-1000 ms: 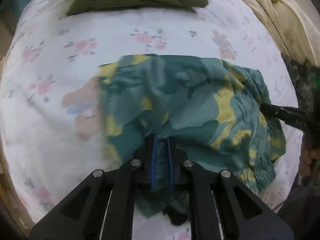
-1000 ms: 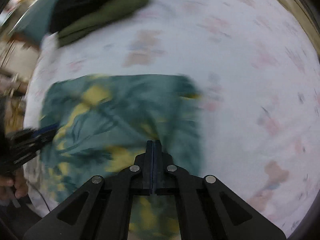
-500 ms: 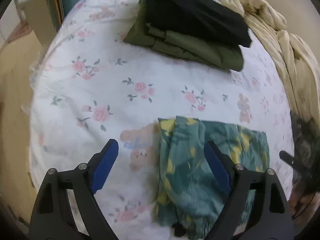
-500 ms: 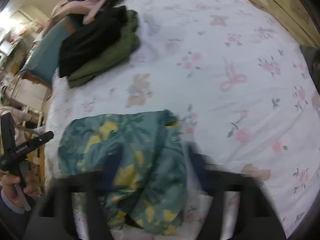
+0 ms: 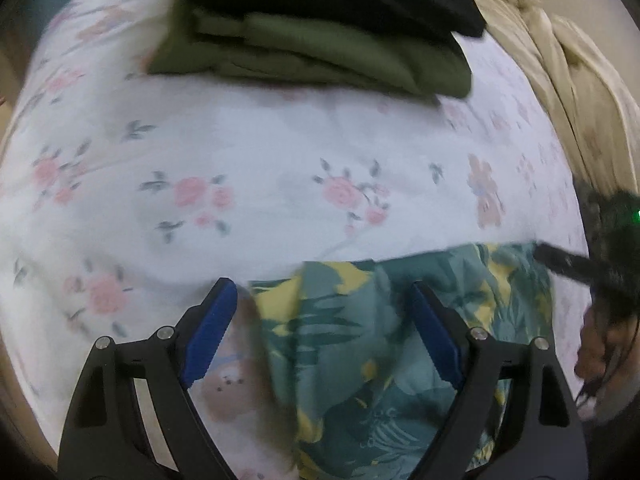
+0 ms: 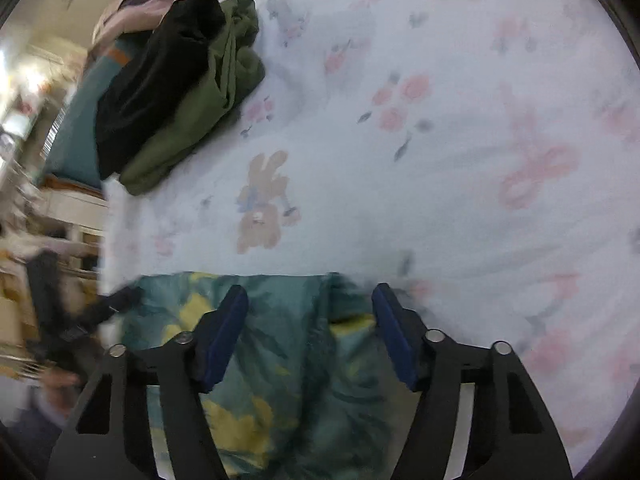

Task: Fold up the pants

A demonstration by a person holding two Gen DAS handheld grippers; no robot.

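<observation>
The teal pants with a yellow leaf print (image 5: 380,344) lie folded on the white floral bedsheet (image 5: 248,168). They also show in the right wrist view (image 6: 280,360). My left gripper (image 5: 324,312) is open and empty, its blue pads over the pants' left edge. My right gripper (image 6: 310,312) is open and empty, hovering over the pants' far edge. The right gripper's black finger (image 5: 560,260) shows at the pants' right corner in the left wrist view. The left gripper (image 6: 116,300) shows blurred at the pants' left corner in the right wrist view.
A stack of folded clothes, black on olive green (image 5: 320,40), lies at the far side of the bed; it also shows in the right wrist view (image 6: 180,80). A beige blanket (image 5: 560,80) is bunched at the far right. The bed edge and furniture (image 6: 48,200) are at left.
Both grippers were shut on the pants a second ago. They have let go, opened and lifted back; the pants now lie folded on the sheet.
</observation>
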